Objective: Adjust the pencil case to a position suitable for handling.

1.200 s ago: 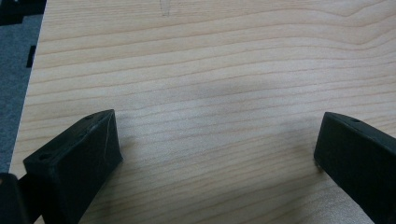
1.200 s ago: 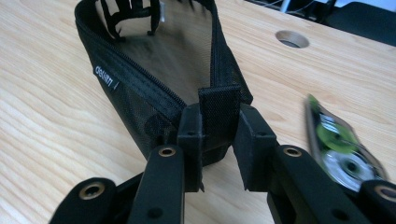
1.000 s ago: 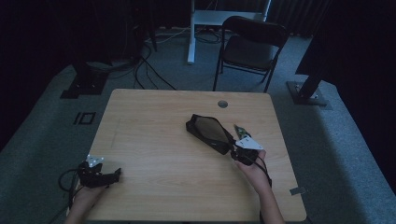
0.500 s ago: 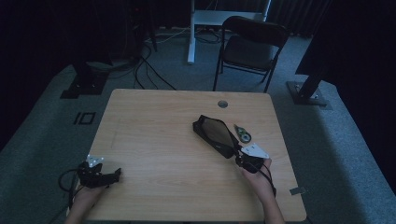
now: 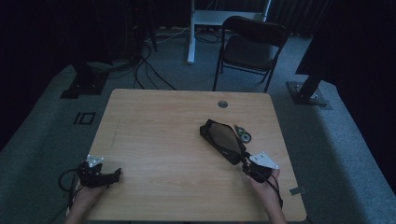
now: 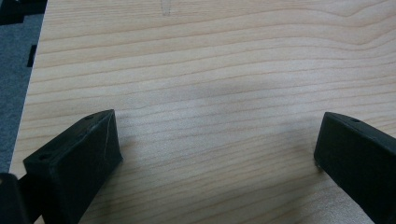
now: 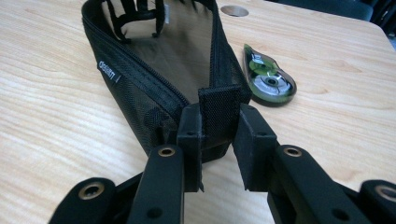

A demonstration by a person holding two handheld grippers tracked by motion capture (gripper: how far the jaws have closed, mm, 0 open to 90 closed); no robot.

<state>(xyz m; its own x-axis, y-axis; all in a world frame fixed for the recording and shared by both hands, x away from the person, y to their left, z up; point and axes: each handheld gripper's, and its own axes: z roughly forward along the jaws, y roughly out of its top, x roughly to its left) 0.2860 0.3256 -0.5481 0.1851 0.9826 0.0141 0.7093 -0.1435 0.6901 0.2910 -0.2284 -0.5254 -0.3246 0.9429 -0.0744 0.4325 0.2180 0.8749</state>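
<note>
Lying open near the right edge of the table (image 5: 154,140) in the high view, a black zippered pouch (image 5: 223,141) has the right claw (image 5: 244,164) at its near end, held by the person's right hand (image 5: 265,185). A green correction tape dispenser (image 5: 243,135) sits just beside the pouch, toward the right edge. The left claw (image 5: 114,175) rests at the near left corner, well apart from both.

From the left gripper view, the left claw (image 6: 215,154) has its jaws spread wide over bare wood, holding nothing.

From the right gripper view, the right claw (image 7: 218,140) is pinched on the pouch's fabric end tab (image 7: 217,109); the pouch (image 7: 154,60) gapes unzipped, the dispenser (image 7: 268,79) beside it.
</note>
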